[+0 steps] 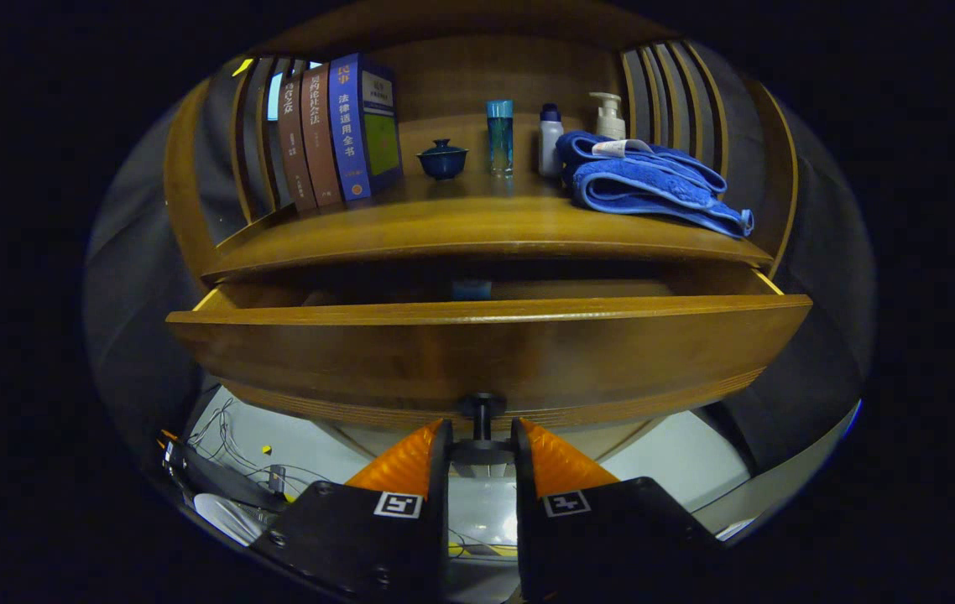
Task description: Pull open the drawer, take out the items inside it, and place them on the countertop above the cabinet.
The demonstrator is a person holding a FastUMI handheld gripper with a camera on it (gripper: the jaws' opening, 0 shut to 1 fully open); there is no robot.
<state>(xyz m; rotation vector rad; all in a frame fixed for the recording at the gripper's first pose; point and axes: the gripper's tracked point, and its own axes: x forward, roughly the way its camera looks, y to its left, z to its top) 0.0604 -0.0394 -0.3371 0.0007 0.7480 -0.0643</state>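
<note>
While my fingers (482, 440) sit closed in tight on the dark knob (482, 408) at the lower middle of the drawer front, one on each side of its stem and pressing it, I can see the drawer (486, 348) standing pulled part-way out of the wooden cabinet. Over the drawer's top edge I look into a shallow slice of its inside, where a small blue item (471, 289) shows near the middle, against the back; I cannot tell what it is from here. Above the drawer runs the tabletop (461, 231), its front edge curved and bare. Along its back edge, towards the left corner, a row of books (339, 134) stands upright and leaning slightly. Just right of the books sits a small dark blue lidded cup (442, 158), then a tall blue translucent bottle (500, 137), then a white bottle with a dark cap (550, 139), all well apart from one another. Behind the right end, a pump bottle (609, 116) stands touching a folded blue towel (649, 180), which spreads towards the tabletop's right edge. Below the drawer, past my fingers, I see a pale floor with loose cables (234, 457) on the left.
</note>
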